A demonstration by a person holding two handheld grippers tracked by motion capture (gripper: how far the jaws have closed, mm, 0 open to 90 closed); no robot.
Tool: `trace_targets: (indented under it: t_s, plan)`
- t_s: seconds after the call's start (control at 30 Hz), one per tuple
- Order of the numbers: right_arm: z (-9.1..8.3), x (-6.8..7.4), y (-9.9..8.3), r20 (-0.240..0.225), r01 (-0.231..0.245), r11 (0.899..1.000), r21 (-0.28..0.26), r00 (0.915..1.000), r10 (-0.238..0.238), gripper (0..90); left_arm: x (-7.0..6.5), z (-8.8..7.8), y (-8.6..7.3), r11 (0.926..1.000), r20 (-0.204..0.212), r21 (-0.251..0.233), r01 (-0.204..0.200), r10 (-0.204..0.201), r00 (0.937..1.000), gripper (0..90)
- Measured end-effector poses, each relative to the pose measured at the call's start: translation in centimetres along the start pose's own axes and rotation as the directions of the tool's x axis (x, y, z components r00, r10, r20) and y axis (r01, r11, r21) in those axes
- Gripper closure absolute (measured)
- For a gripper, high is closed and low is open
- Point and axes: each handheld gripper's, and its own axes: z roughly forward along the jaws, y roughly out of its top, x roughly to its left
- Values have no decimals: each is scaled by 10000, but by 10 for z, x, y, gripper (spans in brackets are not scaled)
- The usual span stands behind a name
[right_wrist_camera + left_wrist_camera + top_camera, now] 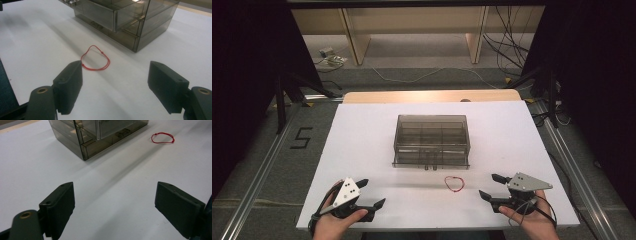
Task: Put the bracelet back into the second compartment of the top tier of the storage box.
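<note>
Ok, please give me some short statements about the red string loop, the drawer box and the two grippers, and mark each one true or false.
1. The red string loop lies on the white board, in front of the drawer box. True.
2. The right gripper is shut on the loop. False: its jaws stand open with nothing between them, and the loop lies apart from it.
3. The left gripper is open. True.
4. The loop lies inside a drawer of the box. False: it lies outside on the board.
5. The loop lies nearer to the right gripper than to the left one. True.
</note>
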Motion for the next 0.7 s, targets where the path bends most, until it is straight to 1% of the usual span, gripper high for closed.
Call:
trace_targets:
  t_s: [0.1, 0.23, 0.27, 0.3, 0.43, 0.47, 0.5, 0.53, 0.63, 0.7]
  plan:
    - [0, 0, 0, -17, 18, 10000, -9, 10000, -18, 286, 1, 0, 0, 10000, -91, -37, -37, 37, 10000, 165]
    - [3, 2, 0, -145, 20, 9999, 120, 9999, -18, 285, 0, 0, -1, 10000, -52, -10, -81, 81, 10000, 165]
    - [5, 2, 0, -176, 83, 9999, 149, 9998, -80, 291, 0, 0, -1, 9999, -47, -9, -114, 114, 9999, 165]
    - [6, 3, 0, -192, 67, 9998, 202, 9998, -63, 308, 0, 0, -1, 9999, -52, -19, -165, 165, 9998, 165]
    - [17, 3, 3, -149, 39, 9993, 379, 9999, -33, 394, -1, 1, 0, 9999, -48, -74, -107, 107, 9999, 165]
    - [17, 3, 3, -149, 39, 9993, 379, 9999, -33, 394, -1, 1, 0, 9999, -48, -74, -107, 107, 9999, 165]
    - [21, 2, 4, -98, -95, 9988, 486, 9999, 100, 434, -1, 1, 0, 9999, -40, -43, -125, 125, 9999, 166]
    - [24, 1, 4, -115, -173, 9984, 531, 9998, 179, 451, -1, 1, 0, 9999, -46, -54, -135, 135, 9999, 166]
    - [31, 0, 4, -90, -147, 9967, 795, 9998, 155, 490, -1, 2, 0, 9999, -44, -41, -120, 120, 9999, 167]
    - [35, 0, 4, -94, -166, 9961, 866, 9998, 174, 505, -1, 2, -1, 9999, -49, -11, -142, 142, 9999, 168]
